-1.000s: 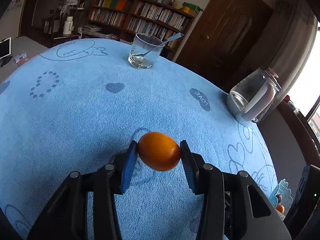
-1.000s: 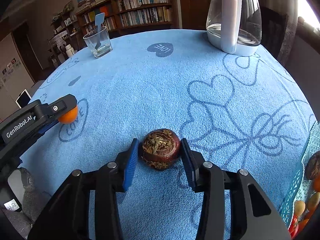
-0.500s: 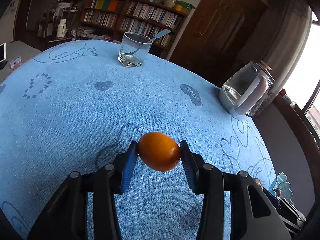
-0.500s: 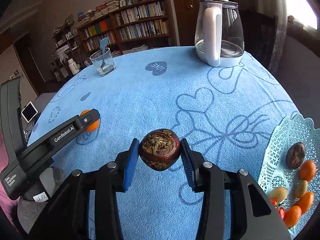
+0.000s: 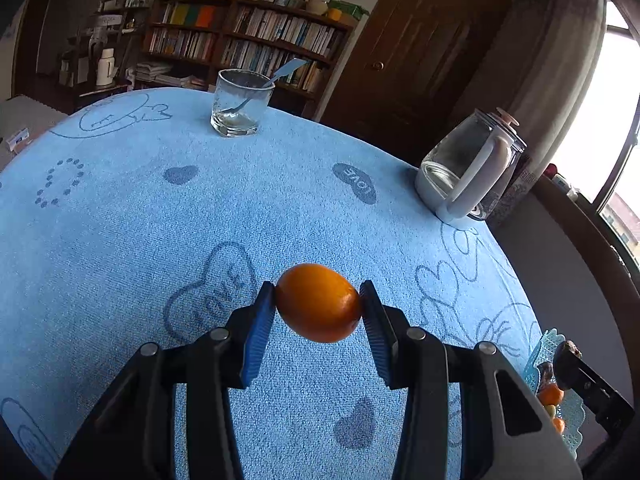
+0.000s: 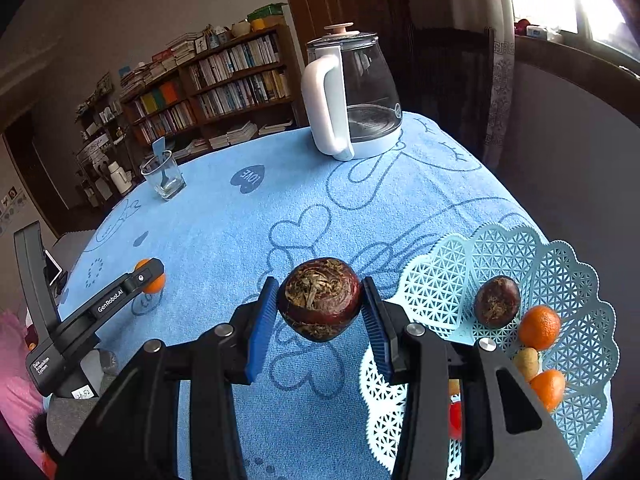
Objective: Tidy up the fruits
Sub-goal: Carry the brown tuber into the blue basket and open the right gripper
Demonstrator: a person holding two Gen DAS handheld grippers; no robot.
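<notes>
Fruits are held one per gripper, both clear of the blue tablecloth [image 5: 120, 240].

Left wrist view: the left gripper [image 5: 318, 312] has its pads clamped on an orange citrus fruit [image 5: 318, 302]. Compared with a second ago, the view has swung slightly; the kettle [image 5: 468, 176] sits lower and the basket edge [image 5: 540, 360] shows more at the right. The glass [image 5: 238, 104] holds a spoon.

Right wrist view: the right gripper [image 6: 320, 312] grips a dark brown round fruit [image 6: 320, 300]. The lattice basket [image 6: 460, 272], barely visible a second ago, now lies just beside the fingers, so release is likely near. It contains another brown fruit [image 6: 497, 301], two oranges [image 6: 540, 327], a small yellowish fruit and something red.
</notes>
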